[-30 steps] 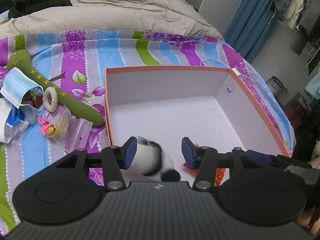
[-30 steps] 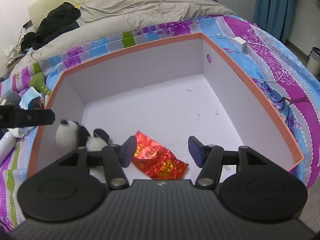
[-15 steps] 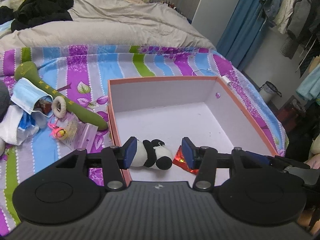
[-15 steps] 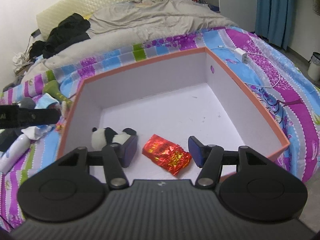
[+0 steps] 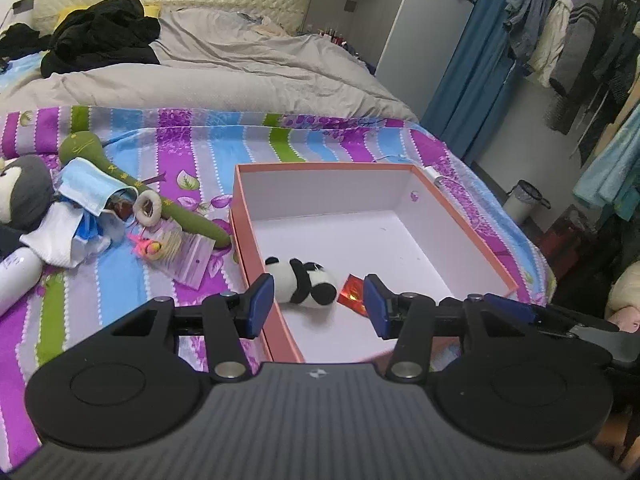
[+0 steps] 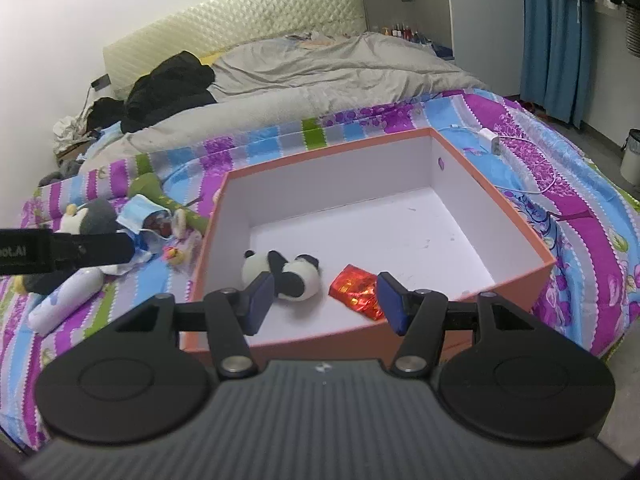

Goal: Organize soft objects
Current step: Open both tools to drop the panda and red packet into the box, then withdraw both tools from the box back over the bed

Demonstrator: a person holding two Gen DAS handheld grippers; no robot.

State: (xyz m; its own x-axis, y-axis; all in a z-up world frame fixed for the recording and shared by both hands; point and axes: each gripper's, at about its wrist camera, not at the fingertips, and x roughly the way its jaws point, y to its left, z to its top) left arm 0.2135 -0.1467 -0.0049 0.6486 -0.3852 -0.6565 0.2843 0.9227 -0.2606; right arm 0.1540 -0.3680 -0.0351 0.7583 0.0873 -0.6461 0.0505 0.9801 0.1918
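Left tool [image 5: 316, 304] and right tool [image 6: 323, 302]: jaws apart, empty, above near edge of box [image 6: 548, 258]. Done: panda toy [image 6: 280, 274], red packet [image 6: 356, 290] inside box. Left on bed [image 5: 120, 276]: green plush [image 5: 168, 204], face mask [image 5: 90, 190], grey plush [image 5: 24, 192].

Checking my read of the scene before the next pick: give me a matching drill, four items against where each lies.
Items:
1. panda plush
2. red foil packet
3. blue face mask
4. white charger

Places:
A. on the bedspread right of the box
B. in the box, near its left wall
C. on the bedspread left of the box, among the clutter
D. in the box, right of the panda

Pairs: 1-B, 2-D, 3-C, 4-A
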